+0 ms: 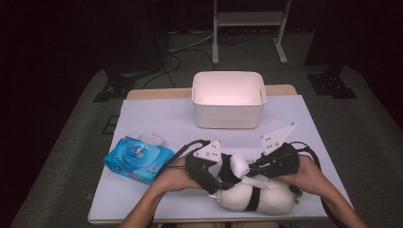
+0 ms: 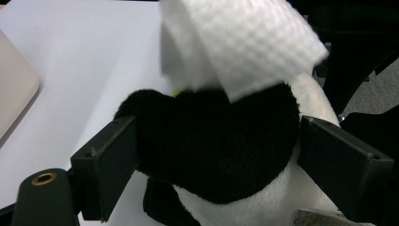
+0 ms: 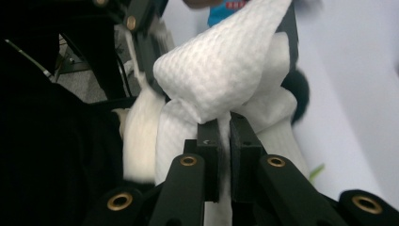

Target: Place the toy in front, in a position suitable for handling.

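Left gripper point(image 2: 216, 155) jaws clamp black-and-white plush toy point(image 2: 221, 150); white wipe point(image 2: 244, 42) draped over it.

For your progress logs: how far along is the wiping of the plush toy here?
Done: a wipe is out of the blue pack, whose lid is open. In hand: the left gripper clamps the toy on its black part, and the right gripper is shut on the wipe, holding it against the toy. Left: probably more wiping; the white bin looks empty, so the wipe may go there.
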`<state>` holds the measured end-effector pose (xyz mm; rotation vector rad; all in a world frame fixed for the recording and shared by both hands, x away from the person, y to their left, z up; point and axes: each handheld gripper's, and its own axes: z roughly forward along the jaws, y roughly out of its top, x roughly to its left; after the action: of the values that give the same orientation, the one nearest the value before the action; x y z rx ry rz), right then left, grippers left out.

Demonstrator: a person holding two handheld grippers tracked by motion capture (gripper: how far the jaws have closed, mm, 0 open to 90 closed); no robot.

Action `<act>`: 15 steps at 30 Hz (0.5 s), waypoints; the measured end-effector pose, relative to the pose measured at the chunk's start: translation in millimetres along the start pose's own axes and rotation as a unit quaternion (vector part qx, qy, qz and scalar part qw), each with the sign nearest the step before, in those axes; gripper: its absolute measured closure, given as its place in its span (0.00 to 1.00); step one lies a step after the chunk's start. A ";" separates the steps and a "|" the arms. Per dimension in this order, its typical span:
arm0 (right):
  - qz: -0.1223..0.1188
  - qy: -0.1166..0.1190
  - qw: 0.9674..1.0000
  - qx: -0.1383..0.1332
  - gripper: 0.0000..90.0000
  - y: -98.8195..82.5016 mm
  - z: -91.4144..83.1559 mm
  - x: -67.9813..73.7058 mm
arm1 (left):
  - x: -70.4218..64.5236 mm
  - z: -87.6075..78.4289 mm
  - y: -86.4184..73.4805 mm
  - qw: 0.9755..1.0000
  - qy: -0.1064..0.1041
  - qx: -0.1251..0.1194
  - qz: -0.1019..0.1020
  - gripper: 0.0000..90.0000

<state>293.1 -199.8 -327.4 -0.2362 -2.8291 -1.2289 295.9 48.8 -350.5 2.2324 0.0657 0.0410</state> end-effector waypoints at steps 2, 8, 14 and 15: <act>0.008 -0.001 1.000 0.008 0.93 -8.8 -4.7 0.4 | -0.4 -0.1 0.0 1.000 0.000 0.004 -0.003 0.15; 0.023 -0.021 0.999 0.025 0.93 -28.4 -24.5 5.4 | 0.0 -0.4 0.7 1.000 0.002 0.007 -0.002 0.15; 0.029 -0.034 0.999 0.023 0.93 -40.2 -31.3 10.4 | -0.2 -0.1 4.5 1.000 -0.002 0.010 0.000 0.13; 0.030 -0.034 0.999 0.023 0.93 -40.2 -29.4 11.2 | -0.2 -0.8 5.0 1.000 -0.003 0.011 0.000 0.13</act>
<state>275.1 -247.0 -335.1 -0.3641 -2.8817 -1.1643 295.9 46.4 -346.1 2.2537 0.0637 0.0342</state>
